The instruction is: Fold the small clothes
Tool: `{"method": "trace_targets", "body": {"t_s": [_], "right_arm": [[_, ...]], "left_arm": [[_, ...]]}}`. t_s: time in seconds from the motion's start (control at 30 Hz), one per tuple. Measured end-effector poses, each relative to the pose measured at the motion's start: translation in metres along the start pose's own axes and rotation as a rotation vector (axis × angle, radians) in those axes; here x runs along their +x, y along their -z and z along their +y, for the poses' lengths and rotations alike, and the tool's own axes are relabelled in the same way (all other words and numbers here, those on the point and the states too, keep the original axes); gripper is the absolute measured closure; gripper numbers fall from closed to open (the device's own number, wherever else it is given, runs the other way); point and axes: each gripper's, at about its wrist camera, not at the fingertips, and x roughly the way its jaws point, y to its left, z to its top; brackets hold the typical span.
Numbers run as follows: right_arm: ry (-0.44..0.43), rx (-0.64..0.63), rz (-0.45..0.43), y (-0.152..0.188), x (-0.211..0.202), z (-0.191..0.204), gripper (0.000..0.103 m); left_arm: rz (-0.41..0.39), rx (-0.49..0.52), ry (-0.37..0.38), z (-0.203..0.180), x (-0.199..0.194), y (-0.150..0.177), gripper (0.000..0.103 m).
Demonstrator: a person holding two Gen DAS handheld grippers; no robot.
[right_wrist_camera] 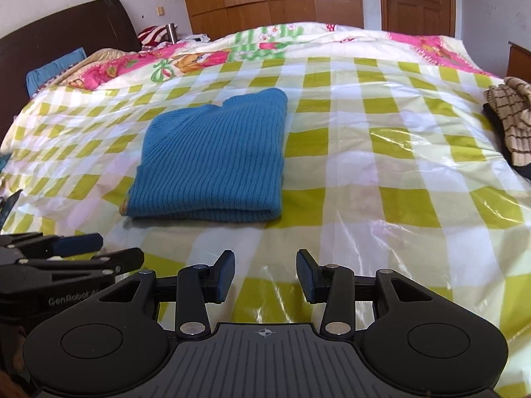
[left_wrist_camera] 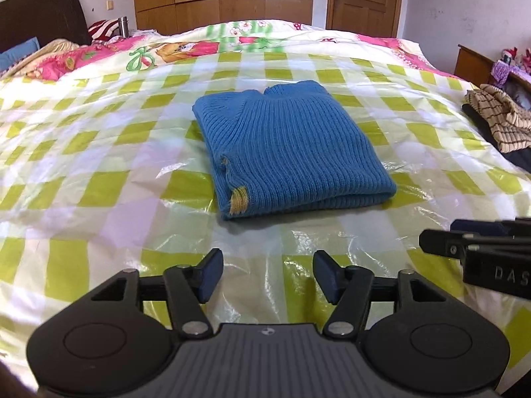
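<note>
Your blue knitted sweater (left_wrist_camera: 288, 152) lay folded into a compact rectangle on the green-checked plastic sheet (left_wrist_camera: 99, 179) spread over the bed, its doubled edge nearest you and a small tan patch showing at its near left corner. By the look of it, that piece was done: no sleeve hung loose and nothing was gripping it. Your left gripper (left_wrist_camera: 265, 277) stood spread and empty, short of the sweater, and your right gripper (right_wrist_camera: 265, 277) was likewise parted with nothing between its pads, both hovering over bare sheet. What seemed left for you was the beige striped garment (right_wrist_camera: 511, 122), heaped unfolded on something dark at the bed's right edge, well apart from the sweater.
</note>
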Motion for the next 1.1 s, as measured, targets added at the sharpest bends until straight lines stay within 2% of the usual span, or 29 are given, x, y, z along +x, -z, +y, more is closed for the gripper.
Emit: {"method": "trace_targets", "body": {"t_s": [0.23,0.3,0.4,0.63,0.8,1.1], "right_arm": [[0.015,-0.004,-0.019,0.009,-0.008,0.005,0.062],[0.016,-0.012,-0.031,0.01,-0.01,0.007,0.061],[0.03,-0.027,-0.042,0.013,-0.012,0.009,0.061],[0.042,-0.002,-0.025,0.019,-0.009,0.006,0.061],[0.038,-0.007,-0.014,0.023,-0.008,0.007,0.061],[0.024,-0.021,-0.007,0.029,-0.008,0.012,0.057]], "left_arm": [[-0.019,-0.011,-0.017,-0.001,-0.007,0.006,0.021],[-0.034,-0.019,-0.013,-0.001,-0.011,0.006,0.014],[-0.045,-0.024,-0.027,-0.001,-0.013,0.006,0.008],[-0.017,-0.021,-0.035,-0.002,-0.009,0.012,0.007],[-0.002,-0.002,-0.052,-0.006,-0.007,0.012,0.0],[0.024,0.008,-0.048,-0.008,-0.004,0.014,0.0]]}}
